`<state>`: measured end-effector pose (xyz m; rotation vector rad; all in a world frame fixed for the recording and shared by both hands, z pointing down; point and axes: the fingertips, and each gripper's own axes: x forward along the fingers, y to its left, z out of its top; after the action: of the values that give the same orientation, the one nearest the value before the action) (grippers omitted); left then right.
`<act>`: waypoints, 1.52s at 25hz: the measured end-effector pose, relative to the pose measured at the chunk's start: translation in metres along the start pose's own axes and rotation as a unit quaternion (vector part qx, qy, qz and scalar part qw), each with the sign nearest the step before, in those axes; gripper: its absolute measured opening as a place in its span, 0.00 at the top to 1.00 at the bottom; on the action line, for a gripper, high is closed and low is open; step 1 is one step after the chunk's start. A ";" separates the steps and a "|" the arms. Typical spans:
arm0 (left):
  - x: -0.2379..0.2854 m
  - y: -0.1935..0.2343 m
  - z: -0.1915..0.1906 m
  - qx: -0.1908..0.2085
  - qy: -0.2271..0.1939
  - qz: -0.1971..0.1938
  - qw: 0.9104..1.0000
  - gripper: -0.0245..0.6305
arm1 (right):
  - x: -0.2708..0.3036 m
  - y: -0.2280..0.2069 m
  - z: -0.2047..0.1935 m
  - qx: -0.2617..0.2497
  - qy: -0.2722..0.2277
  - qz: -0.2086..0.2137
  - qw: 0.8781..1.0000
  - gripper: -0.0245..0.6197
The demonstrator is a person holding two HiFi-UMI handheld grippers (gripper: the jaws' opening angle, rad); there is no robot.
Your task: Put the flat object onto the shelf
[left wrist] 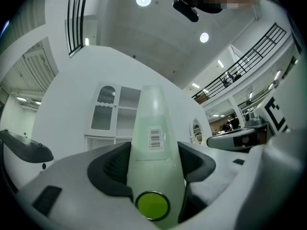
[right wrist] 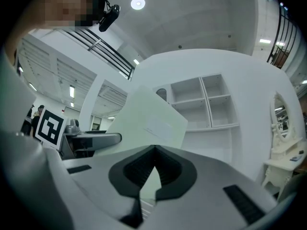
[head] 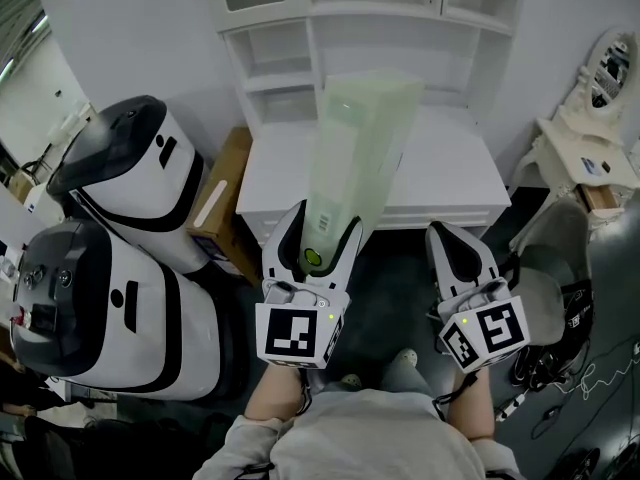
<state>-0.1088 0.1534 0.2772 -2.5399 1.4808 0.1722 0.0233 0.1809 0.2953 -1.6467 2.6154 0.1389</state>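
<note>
A pale green, see-through flat case point(head: 358, 138) with a round green snap stands upright and leans away from me, in front of the white shelf unit point(head: 372, 28). My left gripper point(head: 322, 236) is shut on the case's lower end. In the left gripper view the case point(left wrist: 152, 138), with a barcode label, rises between both pads, and the shelf unit point(left wrist: 113, 114) is behind it. My right gripper point(head: 452, 240) hangs beside it to the right, shut with nothing in it. In the right gripper view the case point(right wrist: 149, 122) shows to the left, before the open shelf compartments point(right wrist: 206, 102).
The shelf unit's white desk top point(head: 445, 168) lies below its compartments. Two white-and-black machines point(head: 130, 168) point(head: 95, 308) stand at the left, with a cardboard box point(head: 224, 196) beside them. At the right are a white vanity with a mirror point(head: 600, 78) and cables on the dark floor point(head: 590, 378).
</note>
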 end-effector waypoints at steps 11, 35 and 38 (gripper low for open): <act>0.063 0.003 -0.010 0.007 -0.003 0.012 1.000 0.51 | 0.050 -0.053 -0.006 0.003 -0.004 0.019 1.000 0.95; 0.237 -0.031 -0.035 0.014 -0.011 0.081 0.997 0.51 | 0.137 -0.230 -0.018 0.002 -0.014 0.089 0.996 0.95; 0.244 -0.034 -0.037 0.017 -0.009 0.090 0.996 0.51 | 0.143 -0.241 -0.022 0.014 -0.017 0.100 0.995 0.95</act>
<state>0.0412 -0.0452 0.2686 -2.3707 1.6910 0.1954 0.1786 -0.0530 0.2922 -1.3576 2.7378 0.1351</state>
